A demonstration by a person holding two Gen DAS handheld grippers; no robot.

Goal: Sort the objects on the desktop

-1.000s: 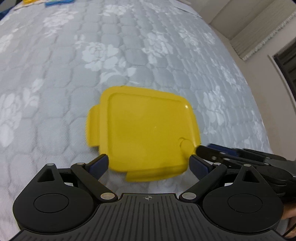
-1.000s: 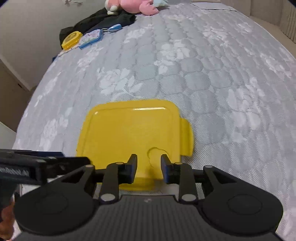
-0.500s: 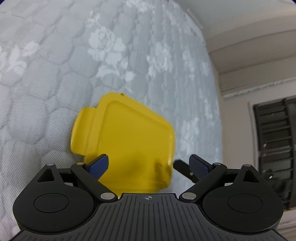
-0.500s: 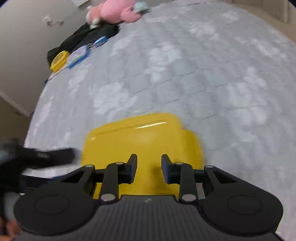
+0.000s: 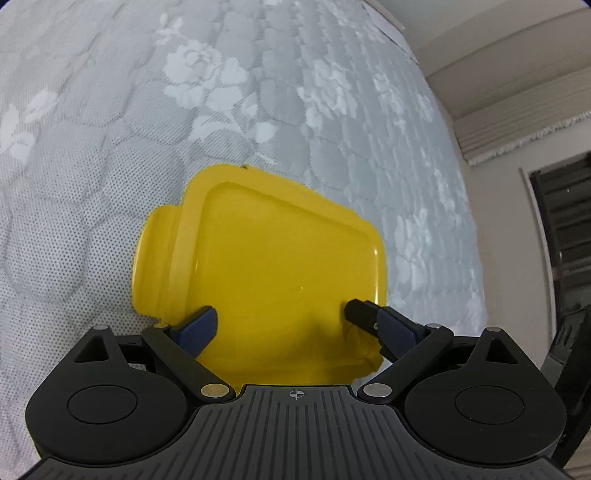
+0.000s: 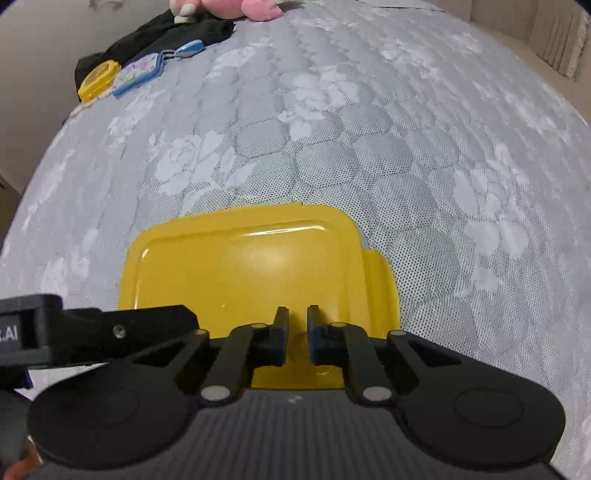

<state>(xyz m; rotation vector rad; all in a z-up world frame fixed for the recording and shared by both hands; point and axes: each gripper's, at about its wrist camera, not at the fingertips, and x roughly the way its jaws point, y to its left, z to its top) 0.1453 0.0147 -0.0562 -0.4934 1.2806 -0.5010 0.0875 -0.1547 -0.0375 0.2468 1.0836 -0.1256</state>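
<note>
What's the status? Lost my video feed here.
Right gripper jaws nearly shut at the near edge of the yellow lid, grip unconfirmed. Left gripper open, straddling the lid. Lid over the mattress. Nothing in the way.

The room is evenly and softly lit, bright enough that the quilted bed shows its stitched pattern crisply near the middle of both views. A pale streak of glare sits on the yellow lid toward its 12 o'clock edge in the right wrist view; in the left wrist view the same lid looks flatter, with only a dim shadow near 6 o'clock. Fisheye bending bows the bed into a dome and curves the walls at the edges. Corners darken slightly. Far things at 11 o'clock, like the pink plush toy, look soft. No motion blur shows.
</note>
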